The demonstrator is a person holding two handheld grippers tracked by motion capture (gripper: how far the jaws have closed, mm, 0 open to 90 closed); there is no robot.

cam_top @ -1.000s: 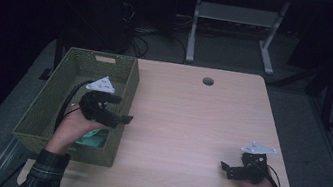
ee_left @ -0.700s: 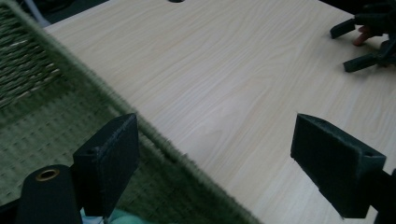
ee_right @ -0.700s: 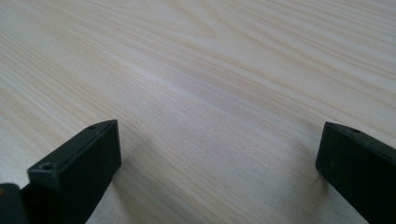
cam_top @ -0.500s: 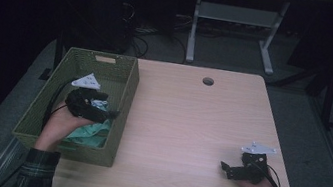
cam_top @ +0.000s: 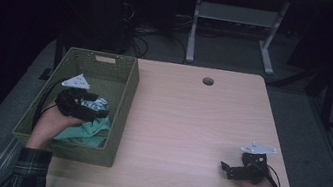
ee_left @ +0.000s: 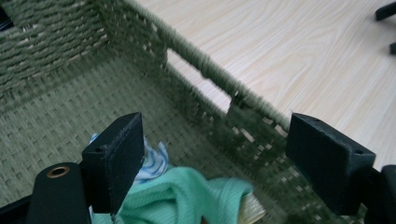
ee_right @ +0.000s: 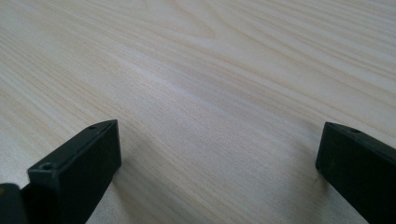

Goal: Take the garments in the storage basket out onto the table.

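The left gripper [cam_top: 82, 104] sits inside the green woven basket [cam_top: 123, 97], low over the clothes at the near end. Its 2 jaws stand wide apart and have just been closing slightly; nothing is clamped between them. In the left gripper view, the mint-green cloth [ee_left: 187, 196] lies bunched below and between the jaws, touching neither pad as far as can be seen. A blue-and-white striped cloth [ee_left: 154, 161] lies just behind the left jaw, partly hidden by it. The basket's side wall, with its handle slot, runs directly ahead of the jaws. The basket stands on the left edge of the wooden table [cam_top: 189, 127].

The right gripper [cam_top: 231, 169] rests on the table near its right front corner, well apart from the basket. Its jaws are wide open, with bare tabletop between them.
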